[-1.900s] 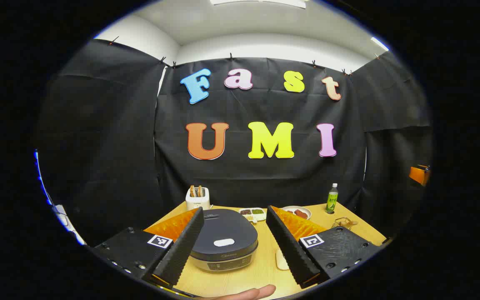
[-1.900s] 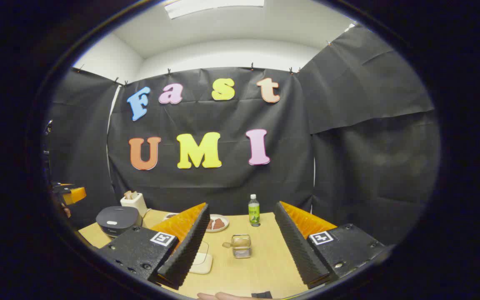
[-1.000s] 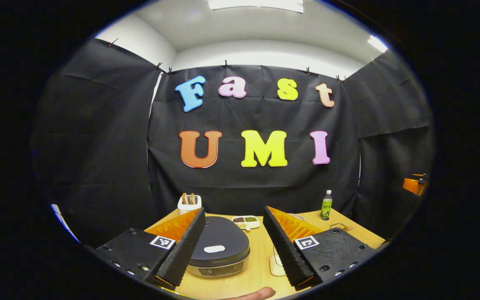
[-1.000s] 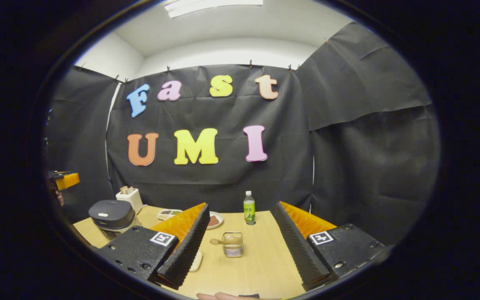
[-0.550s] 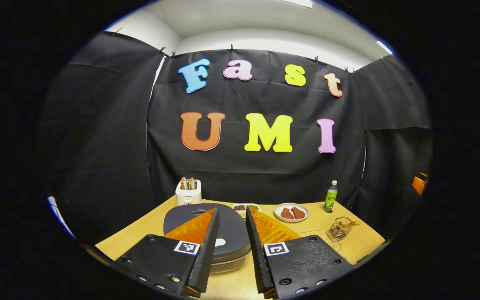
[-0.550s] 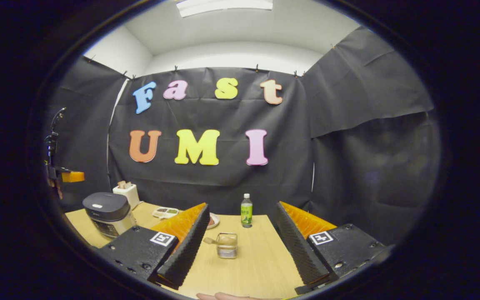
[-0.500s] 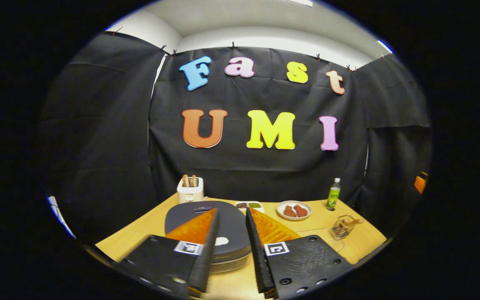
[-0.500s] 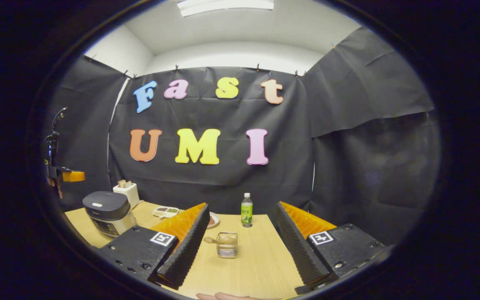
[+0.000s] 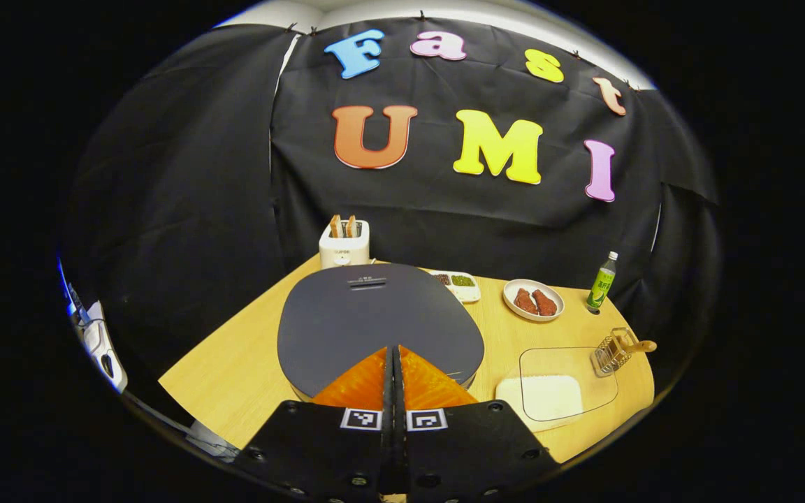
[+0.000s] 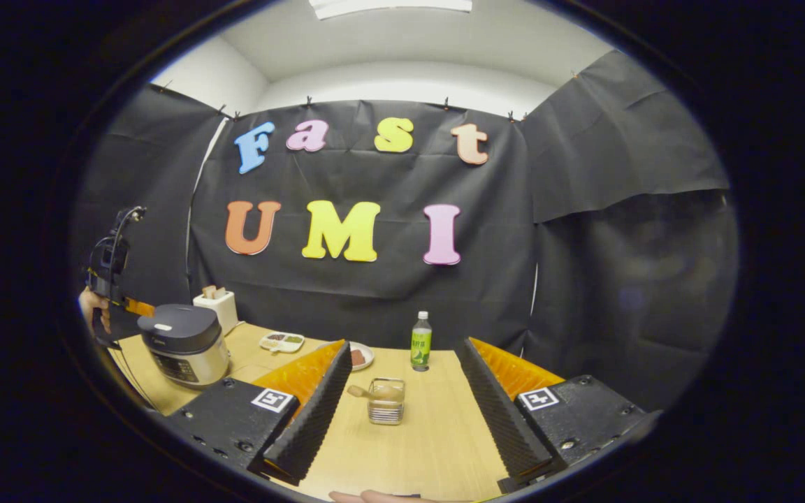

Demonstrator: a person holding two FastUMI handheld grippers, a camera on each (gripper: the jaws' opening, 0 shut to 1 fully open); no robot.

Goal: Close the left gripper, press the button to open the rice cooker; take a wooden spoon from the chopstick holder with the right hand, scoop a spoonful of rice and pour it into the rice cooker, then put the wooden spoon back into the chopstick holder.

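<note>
Here the left gripper (image 9: pixel 396 353), jaws together, is hovering at the rice cooker's (image 9: pixel 374 321) six o'clock edge; the right gripper (image 10: pixel 402 367), jaws apart, is facing the chopstick holder (image 10: pixel 386 401).

Rice cooker (image 9: pixel 380 321) sitting at frame centre in the left gripper view, toaster (image 9: pixel 344 243) standing behind it, plate (image 9: pixel 532 300) and bottle (image 9: pixel 602 272) lying at right, chopstick holder (image 9: pixel 611 353) standing at lower right, on the table (image 9: pixel 235 370).

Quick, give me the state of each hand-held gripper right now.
Left hand-held gripper: closed, empty, over the rice cooker lid.
Right hand-held gripper: open, empty, facing the chopstick holder.
</note>
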